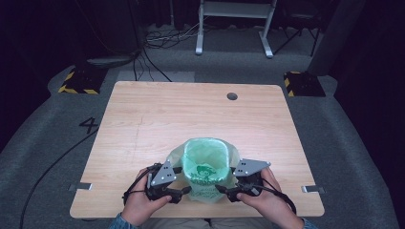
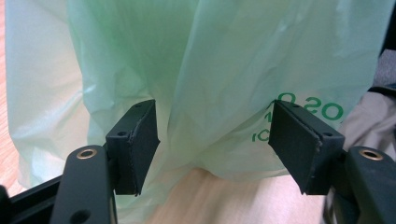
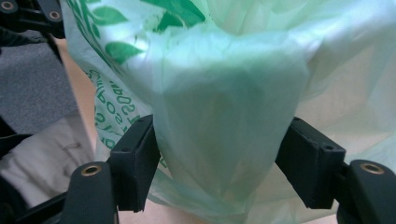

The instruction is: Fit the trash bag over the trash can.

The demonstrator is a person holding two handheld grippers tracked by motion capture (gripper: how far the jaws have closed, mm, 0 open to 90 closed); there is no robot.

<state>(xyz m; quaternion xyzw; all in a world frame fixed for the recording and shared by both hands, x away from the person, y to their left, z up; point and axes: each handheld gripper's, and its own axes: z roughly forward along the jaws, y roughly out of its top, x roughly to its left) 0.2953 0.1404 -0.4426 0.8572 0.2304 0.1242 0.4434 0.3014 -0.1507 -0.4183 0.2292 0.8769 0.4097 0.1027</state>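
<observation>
A pale green plastic bag [image 1: 205, 162] with dark green print lines a small upright bin near the table's front edge. Its mouth is open at the top. My left gripper [image 1: 184, 193] sits low at the bag's left front. In the left gripper view [image 2: 215, 144] its jaws stand wide apart, and the bag [image 2: 224, 70] hangs loose between them without being pinched. My right gripper [image 1: 222, 189] is low at the bag's right front. In the right gripper view [image 3: 217, 154] both pads lie against a puffed fold of the bag [image 3: 229, 93].
The wooden table [image 1: 157, 119] has a round cable hole [image 1: 232, 96] at the back right. A person's hands hold both grippers at the front edge. On the floor beyond are a white frame [image 1: 234, 24], cables and two yellow-and-black blocks [image 1: 76, 82].
</observation>
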